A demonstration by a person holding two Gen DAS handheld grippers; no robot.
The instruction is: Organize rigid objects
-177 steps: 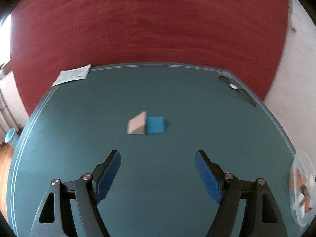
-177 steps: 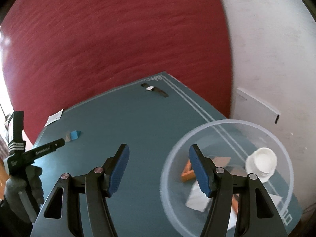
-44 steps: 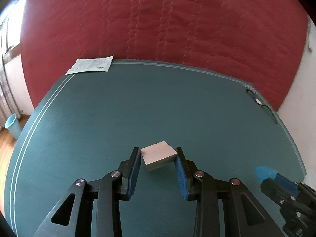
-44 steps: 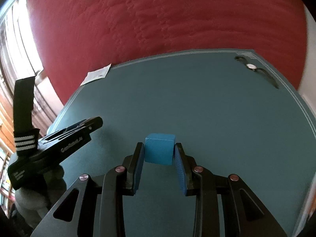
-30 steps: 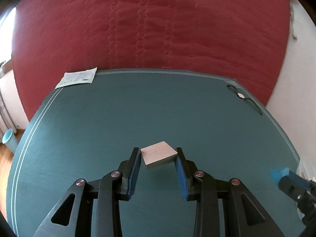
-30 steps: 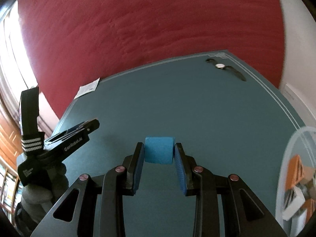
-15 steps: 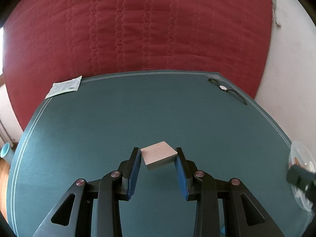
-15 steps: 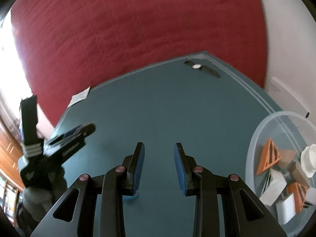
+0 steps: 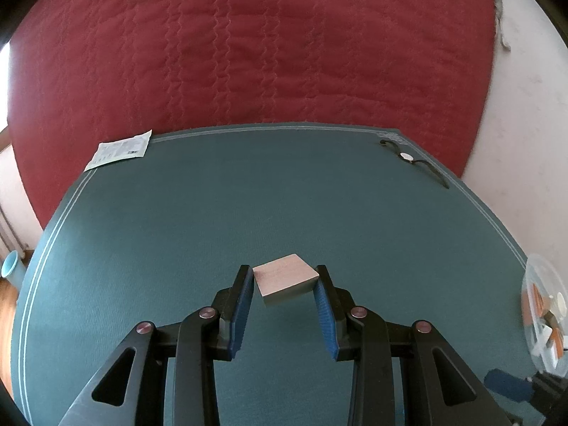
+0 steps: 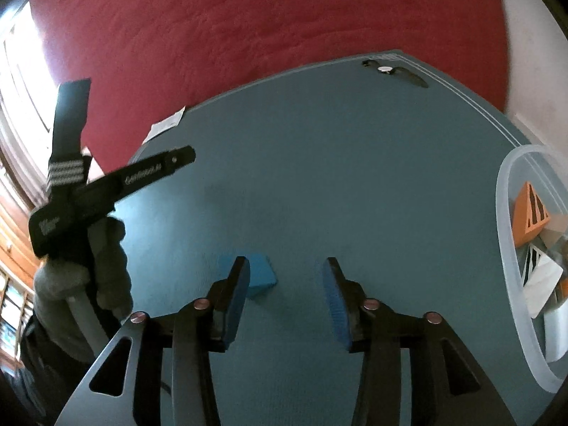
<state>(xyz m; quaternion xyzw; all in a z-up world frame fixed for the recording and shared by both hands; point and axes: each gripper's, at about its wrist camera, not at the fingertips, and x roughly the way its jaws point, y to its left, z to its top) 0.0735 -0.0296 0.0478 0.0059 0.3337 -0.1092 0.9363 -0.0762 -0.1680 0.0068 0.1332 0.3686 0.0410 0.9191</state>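
My left gripper (image 9: 284,271) is shut on a tan wooden block (image 9: 284,280), held tilted a little above the teal table (image 9: 248,195). In the right wrist view my right gripper (image 10: 287,262) has its jaws opening, with nothing pressed between the blue pads. A blue block (image 10: 262,275) sits low against the inner side of its left finger, partly hidden by it. A clear plastic bowl (image 10: 504,213) stands at the right, close to the right finger, and holds orange and white pieces. That bowl (image 9: 532,269) also shows at the right edge of the left wrist view.
A wristwatch (image 9: 408,158) lies at the far right corner and a paper packet (image 9: 120,149) at the far left edge. Red quilted fabric (image 9: 266,53) rises behind the table. A gloved hand (image 10: 92,266) holds the left gripper at the left of the right wrist view.
The right gripper's jaws let go of the blue block and spread; the block now lies by the left finger. The bowl has come into view on the right. The left gripper still holds the wooden block.
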